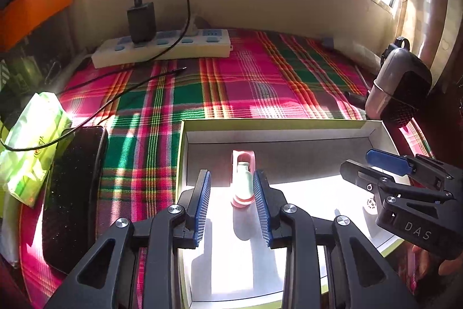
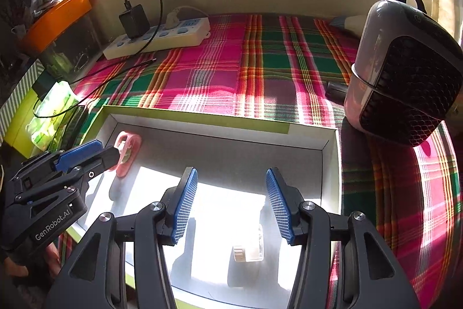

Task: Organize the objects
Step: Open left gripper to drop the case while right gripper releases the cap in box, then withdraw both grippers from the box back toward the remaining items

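Note:
A shallow white box with a green rim [image 1: 272, 124] [image 2: 202, 120] lies on the plaid cloth. A small pink and white bottle-like object [image 1: 243, 181] [image 2: 126, 154] lies inside it. My left gripper [image 1: 233, 203] is open, its blue pads on either side of the pink object, and it also shows in the right wrist view [image 2: 101, 151]. My right gripper [image 2: 231, 204] is open and empty above the box floor, over a small clear container [image 2: 249, 249]. It also shows in the left wrist view [image 1: 373, 167].
A white power strip [image 1: 162, 49] with a black charger [image 1: 141, 20] stands at the back. A black phone [image 1: 73, 193] and a green tissue pack [image 1: 31, 146] lie left of the box. A grey and black heater [image 2: 402, 68] stands at the right. An orange tray [image 1: 31, 10] sits at the far left.

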### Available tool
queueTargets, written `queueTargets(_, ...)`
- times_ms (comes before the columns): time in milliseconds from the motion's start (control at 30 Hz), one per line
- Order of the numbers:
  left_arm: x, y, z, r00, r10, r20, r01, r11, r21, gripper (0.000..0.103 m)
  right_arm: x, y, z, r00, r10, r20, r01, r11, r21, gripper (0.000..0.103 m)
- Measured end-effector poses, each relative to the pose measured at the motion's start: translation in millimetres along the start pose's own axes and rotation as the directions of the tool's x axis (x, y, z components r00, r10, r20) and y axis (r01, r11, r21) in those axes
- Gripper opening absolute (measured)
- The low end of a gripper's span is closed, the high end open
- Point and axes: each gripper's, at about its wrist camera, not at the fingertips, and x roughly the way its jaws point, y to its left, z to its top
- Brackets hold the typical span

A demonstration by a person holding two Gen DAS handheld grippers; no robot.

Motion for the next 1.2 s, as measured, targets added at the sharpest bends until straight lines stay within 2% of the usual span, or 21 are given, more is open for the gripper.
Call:
queueTargets(733, -62.8, -0.6, -36.5, 0.998, -0.015, 0.055, 0.015, 1.0, -0.006, 0.029, -59.1, 14.3, -33.3, 0.997, 0.009, 0.074, -0.009, 1.0, 0.0, 0.051)
queueTargets(1000, -84.6, 12.2, -59.4, 0.997, -0.009, 0.082, 0.013, 0.999, -0.044, 0.029, -82.3, 12.9, -54.8, 0.994, 0.017, 0.111, -0.018, 1.0, 0.009, 0.051)
queueTargets(1200, -96.1, 23.8, -78.3, 0.996, -0.002, 0.086, 0.007, 0.998, -0.064, 0.029, -96.1, 12.1, -72.1, 0.99, -0.004, 0.141, 0.004, 1.0, 0.002, 0.051)
